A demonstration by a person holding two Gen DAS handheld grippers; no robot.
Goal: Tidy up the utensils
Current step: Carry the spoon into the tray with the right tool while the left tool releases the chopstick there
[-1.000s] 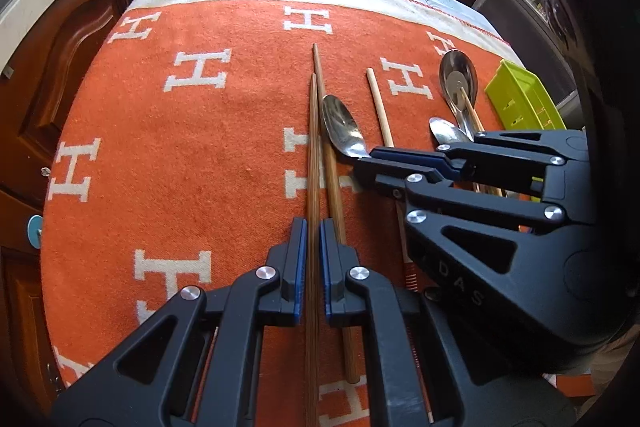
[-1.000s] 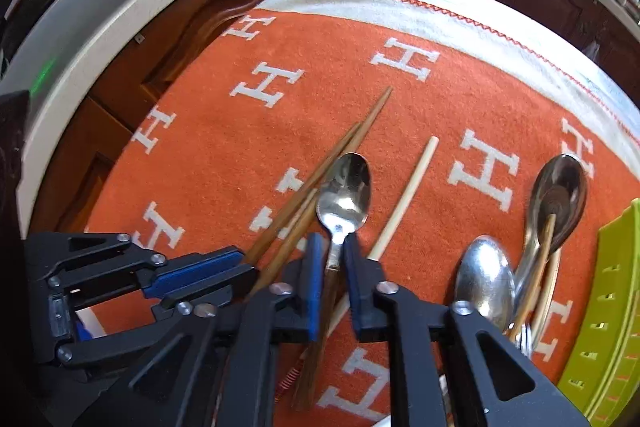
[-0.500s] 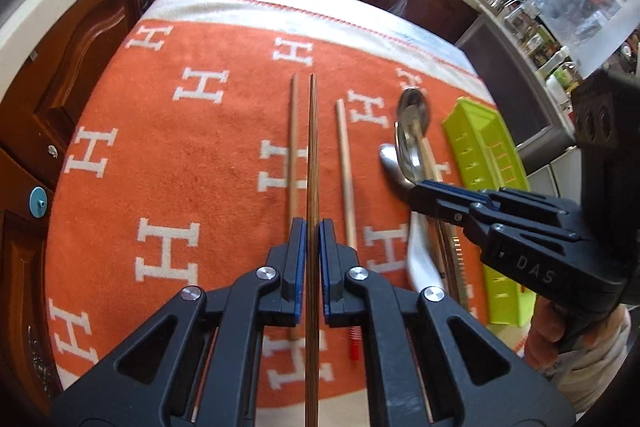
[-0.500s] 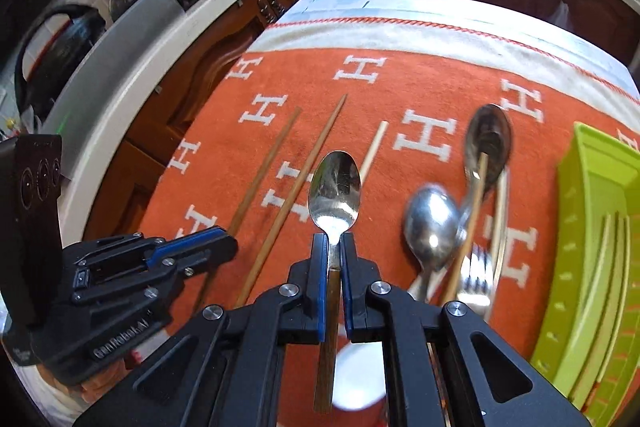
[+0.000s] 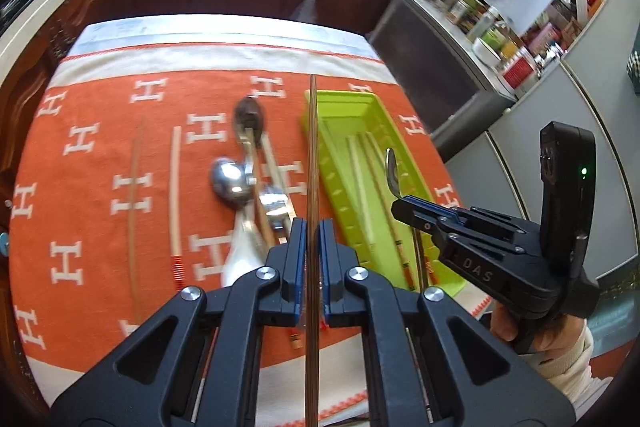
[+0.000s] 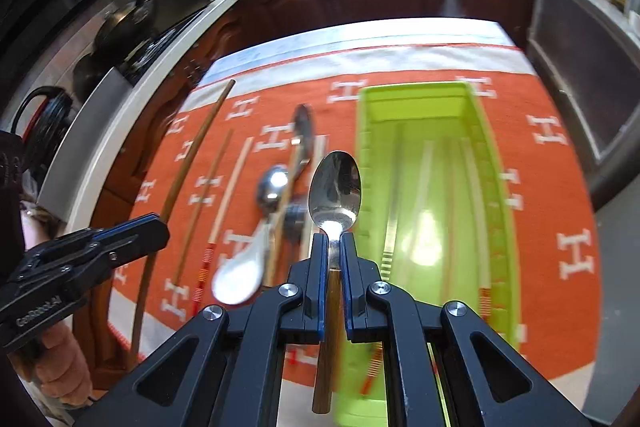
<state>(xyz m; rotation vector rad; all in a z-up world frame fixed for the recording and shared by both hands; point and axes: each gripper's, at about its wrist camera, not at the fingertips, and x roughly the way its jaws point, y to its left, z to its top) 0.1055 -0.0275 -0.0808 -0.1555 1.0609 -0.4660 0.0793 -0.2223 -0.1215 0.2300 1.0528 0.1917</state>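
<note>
both utensils are off the mat now, left hand-held gripper (image 5: 313, 227) clamped on a chopstick (image 5: 312, 155), right hand-held gripper (image 6: 333, 239) on a spoon (image 6: 335, 193), both near the green tray (image 6: 484, 147), so drop-off's probably next.

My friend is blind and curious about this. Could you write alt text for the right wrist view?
The right gripper holds a metal spoon with a wooden handle in the air beside a green tray that already holds chopsticks. More spoons and chopsticks lie on an orange cloth to the left.
</note>
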